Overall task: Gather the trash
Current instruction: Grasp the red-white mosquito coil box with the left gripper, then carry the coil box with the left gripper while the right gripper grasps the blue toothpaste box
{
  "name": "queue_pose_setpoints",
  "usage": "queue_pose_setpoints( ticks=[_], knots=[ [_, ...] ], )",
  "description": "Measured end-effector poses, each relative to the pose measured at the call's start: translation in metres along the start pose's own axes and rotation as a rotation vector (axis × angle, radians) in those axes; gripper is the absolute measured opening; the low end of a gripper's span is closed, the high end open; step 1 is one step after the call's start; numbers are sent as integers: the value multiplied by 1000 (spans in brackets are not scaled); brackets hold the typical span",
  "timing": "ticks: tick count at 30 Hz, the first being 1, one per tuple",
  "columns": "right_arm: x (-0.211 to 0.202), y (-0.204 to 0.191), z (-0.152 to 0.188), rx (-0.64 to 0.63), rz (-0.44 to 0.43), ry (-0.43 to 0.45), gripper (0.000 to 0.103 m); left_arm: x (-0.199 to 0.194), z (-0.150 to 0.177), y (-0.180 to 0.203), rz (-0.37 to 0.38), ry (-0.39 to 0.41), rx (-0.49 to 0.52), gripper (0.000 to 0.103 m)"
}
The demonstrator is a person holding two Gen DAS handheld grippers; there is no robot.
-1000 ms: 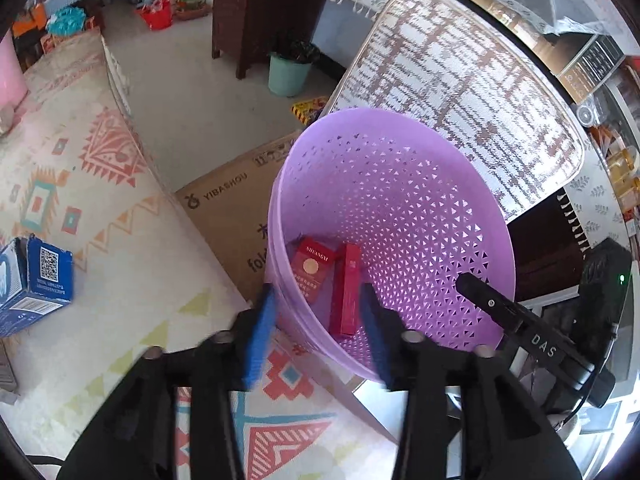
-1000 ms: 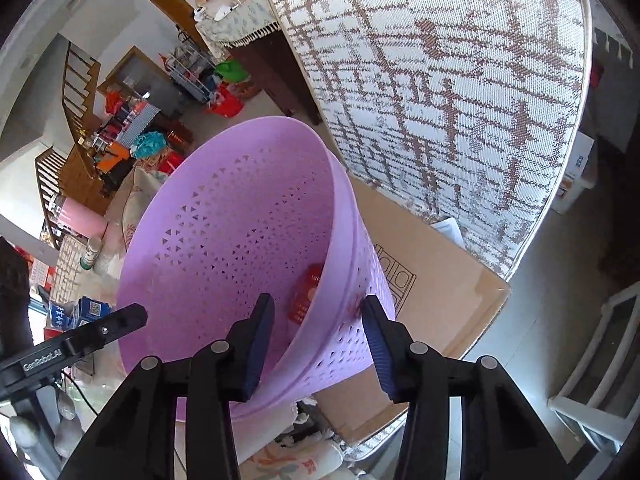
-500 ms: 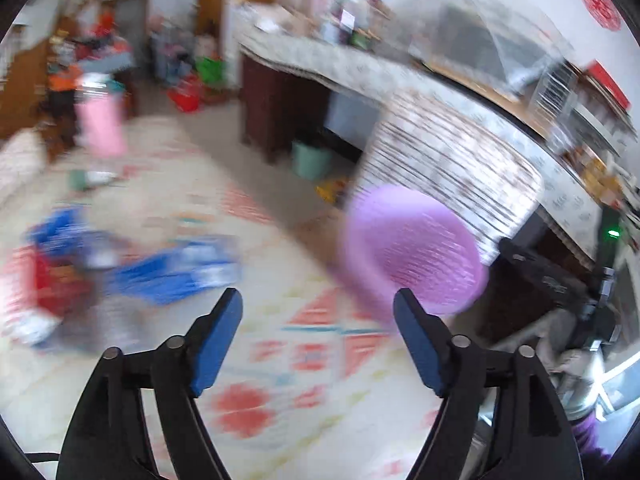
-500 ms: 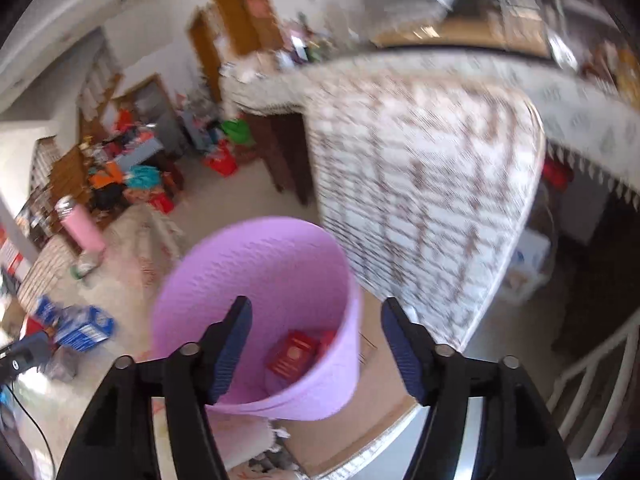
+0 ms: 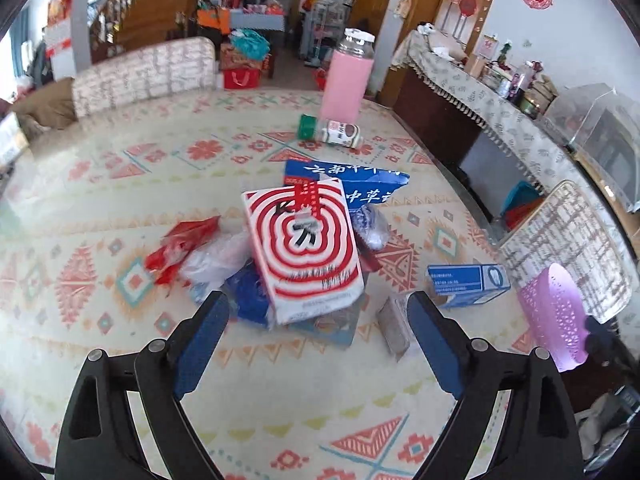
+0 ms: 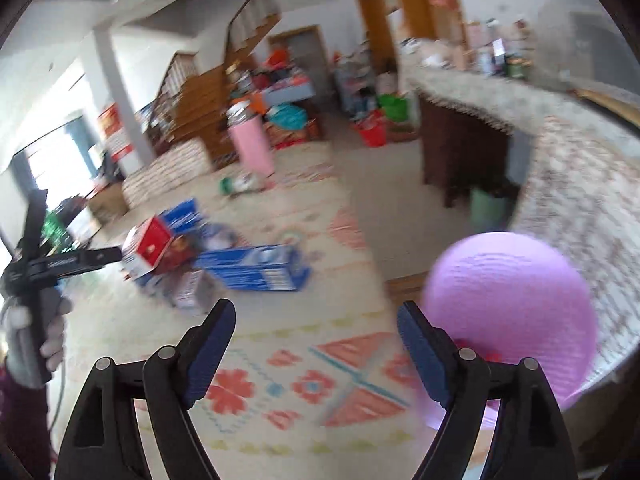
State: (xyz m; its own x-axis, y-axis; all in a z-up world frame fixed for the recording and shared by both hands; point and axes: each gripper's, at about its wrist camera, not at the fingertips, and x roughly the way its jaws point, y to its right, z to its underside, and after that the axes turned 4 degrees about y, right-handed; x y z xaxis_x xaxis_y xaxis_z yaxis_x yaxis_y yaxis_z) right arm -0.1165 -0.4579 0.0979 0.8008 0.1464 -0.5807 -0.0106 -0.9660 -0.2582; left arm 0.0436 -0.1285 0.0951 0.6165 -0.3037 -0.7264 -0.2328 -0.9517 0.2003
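A pile of trash lies on the patterned tablecloth (image 5: 120,184): a red-and-white spiral box (image 5: 304,248) on top, a blue carton (image 5: 352,184) behind it, a red wrapper (image 5: 180,244), clear plastic, and a long blue box (image 5: 468,280) to the right. My left gripper (image 5: 316,320) hangs just in front of the pile, jaws still opening, nothing between them. The purple basket (image 6: 508,308) stands at the table's right edge. My right gripper (image 6: 316,340) is beside the basket, jaws still opening and empty. The long blue box (image 6: 256,268) shows blurred in the right wrist view.
A tall pink bottle (image 5: 348,80) and a lying jar with a green lid (image 5: 332,132) sit at the table's far side. A patterned chair back (image 5: 572,248) stands behind the basket. A hand (image 6: 52,332) holds the left gripper's handle at the left.
Both grippers left the basket's rim and spread wide. The left one swung away to the trash pile on the table; the right one rose and rolled, so the basket now sits lower right.
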Motion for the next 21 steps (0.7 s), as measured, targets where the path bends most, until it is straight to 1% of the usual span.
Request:
queue_pose_setpoints(
  ticks=[3, 4, 6, 9, 10, 12, 13, 15, 17, 18, 19, 20, 21],
  knots=[
    [36, -18, -15, -74, -25, -36, 88, 16, -11, -6, 14, -1, 7, 90],
    [47, -28, -19, -114, -32, -46, 91, 18, -12, -4, 15, -4, 13, 90],
    [69, -42, -27, -207, -51, -71, 94, 27, -12, 0, 0, -15, 34, 90],
    [106, -55, -37, -355, -45, -144, 95, 38, -10, 4, -15, -37, 53, 90],
    [115, -57, -40, -387, -45, -165, 95, 43, -11, 3, -26, -48, 51, 90],
    [135, -64, -39, -471, -41, -220, 95, 48, -12, 0, -22, -58, 39, 90],
    [144, -68, -37, -524, -39, -247, 95, 50, -11, -2, -16, -68, 27, 90],
    [157, -73, -33, -590, -43, -285, 95, 52, -10, -8, 17, -79, -1, 89],
    [167, -79, -28, -629, -39, -311, 95, 51, -9, -14, 45, -80, -26, 78],
    [172, -82, -24, -651, -35, -326, 94, 52, -9, -16, 50, -88, -35, 66],
    [174, -84, -21, -666, -30, -334, 90, 52, -8, -18, 58, -99, -44, 60],
    [175, -86, -20, -674, -26, -337, 87, 52, -7, -20, 68, -102, -54, 57],
    [176, -88, -17, -676, -23, -336, 80, 52, -6, -21, 71, -100, -57, 56]
  ],
)
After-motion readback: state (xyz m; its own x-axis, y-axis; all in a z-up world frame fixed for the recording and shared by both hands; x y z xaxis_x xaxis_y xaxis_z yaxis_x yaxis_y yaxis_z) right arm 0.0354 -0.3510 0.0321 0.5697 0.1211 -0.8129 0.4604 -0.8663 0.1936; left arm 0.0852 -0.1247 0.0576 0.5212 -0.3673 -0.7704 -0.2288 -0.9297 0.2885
